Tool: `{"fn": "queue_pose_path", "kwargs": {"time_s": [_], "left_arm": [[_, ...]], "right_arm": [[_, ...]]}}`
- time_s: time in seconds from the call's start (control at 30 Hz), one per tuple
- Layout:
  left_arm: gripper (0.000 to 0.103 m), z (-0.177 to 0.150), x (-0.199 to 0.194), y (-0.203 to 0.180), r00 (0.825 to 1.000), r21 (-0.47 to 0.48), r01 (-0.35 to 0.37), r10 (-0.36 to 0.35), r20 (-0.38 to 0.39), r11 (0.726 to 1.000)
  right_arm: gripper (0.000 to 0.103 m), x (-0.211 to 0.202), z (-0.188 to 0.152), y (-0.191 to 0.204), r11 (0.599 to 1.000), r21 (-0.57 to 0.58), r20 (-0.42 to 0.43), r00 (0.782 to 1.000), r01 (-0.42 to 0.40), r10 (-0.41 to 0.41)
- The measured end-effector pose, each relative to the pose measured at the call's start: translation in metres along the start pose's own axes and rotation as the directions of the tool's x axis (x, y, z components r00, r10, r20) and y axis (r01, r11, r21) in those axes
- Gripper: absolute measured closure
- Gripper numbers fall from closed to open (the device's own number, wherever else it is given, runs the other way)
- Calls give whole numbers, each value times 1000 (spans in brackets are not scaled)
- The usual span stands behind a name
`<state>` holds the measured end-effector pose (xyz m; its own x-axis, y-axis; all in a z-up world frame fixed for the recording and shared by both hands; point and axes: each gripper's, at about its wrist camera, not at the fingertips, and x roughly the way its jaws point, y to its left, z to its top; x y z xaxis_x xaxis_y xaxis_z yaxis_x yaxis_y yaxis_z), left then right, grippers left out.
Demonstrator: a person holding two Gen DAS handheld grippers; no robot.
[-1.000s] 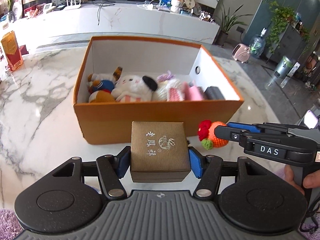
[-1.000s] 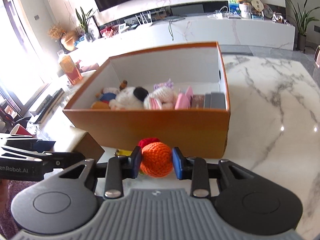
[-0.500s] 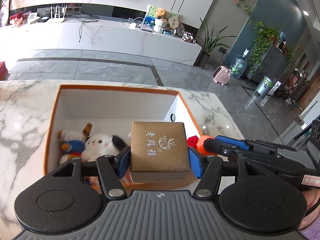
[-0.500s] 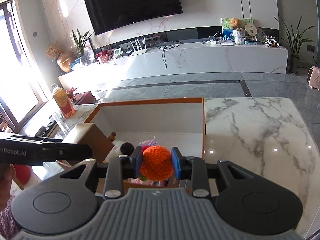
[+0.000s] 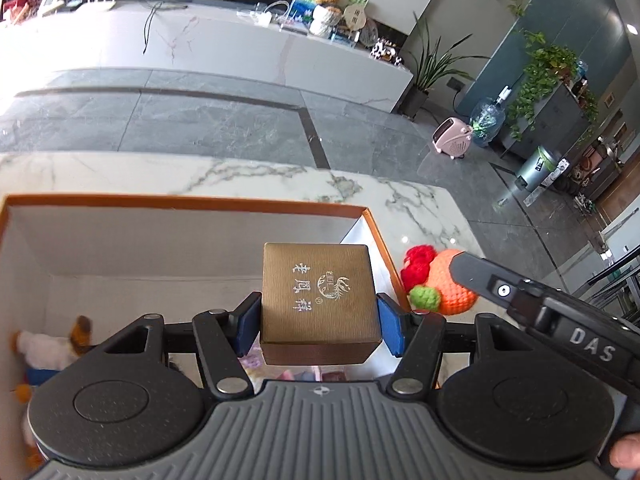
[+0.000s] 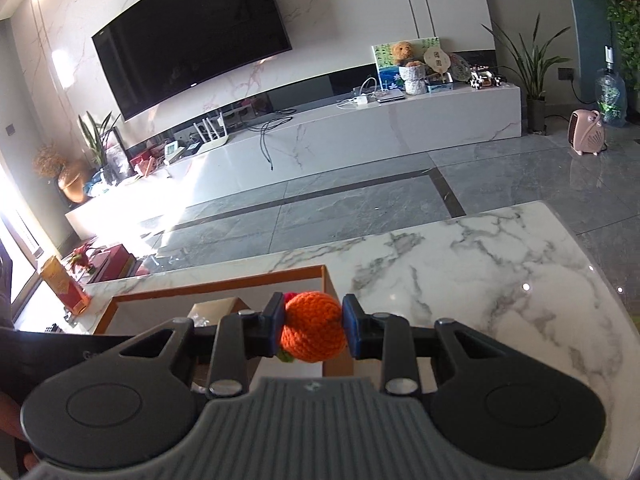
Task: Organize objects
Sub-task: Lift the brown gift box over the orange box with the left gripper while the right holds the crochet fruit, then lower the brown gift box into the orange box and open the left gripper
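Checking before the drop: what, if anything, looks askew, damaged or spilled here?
Nothing stands out. The brown gift box sits square in the left gripper, the crocheted orange in the right gripper, both over the undamaged orange storage box.

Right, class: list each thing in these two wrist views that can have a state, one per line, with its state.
Left gripper: shut on the brown gift box.
Brown gift box: lid closed, held over the open box.
Right gripper: shut on the crocheted orange.
Crocheted orange: held at the box's right wall.
Orange cardboard box: open, plush toys inside.
Television: off.
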<state>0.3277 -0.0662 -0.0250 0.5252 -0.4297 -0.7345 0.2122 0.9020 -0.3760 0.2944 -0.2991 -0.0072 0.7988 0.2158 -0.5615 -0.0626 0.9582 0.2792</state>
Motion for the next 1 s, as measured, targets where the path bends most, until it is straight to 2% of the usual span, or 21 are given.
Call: {"fn": "queue_pose_path", "kwargs": {"time_s": [0.23, 0.57, 0.83, 0.87, 1.0], "left_arm": [[33, -3, 41, 4, 997, -50, -14, 10, -77, 999], [33, -6, 57, 6, 988, -95, -36, 21, -155, 995], [30, -6, 53, 15, 982, -145, 5, -32, -187, 989], [27, -6, 54, 16, 981, -153, 5, -35, -193, 988], [29, -7, 51, 22, 976, -170, 33, -68, -207, 985]], "right_arm": [[71, 19, 1, -14, 999, 13, -8, 999, 41, -41], [71, 26, -2, -19, 999, 15, -12, 999, 47, -46], [71, 23, -3, -18, 999, 9, -17, 999, 47, -47], [71, 23, -3, -18, 999, 9, -17, 999, 47, -47], [71, 22, -2, -17, 999, 7, -15, 999, 47, -47]]}}
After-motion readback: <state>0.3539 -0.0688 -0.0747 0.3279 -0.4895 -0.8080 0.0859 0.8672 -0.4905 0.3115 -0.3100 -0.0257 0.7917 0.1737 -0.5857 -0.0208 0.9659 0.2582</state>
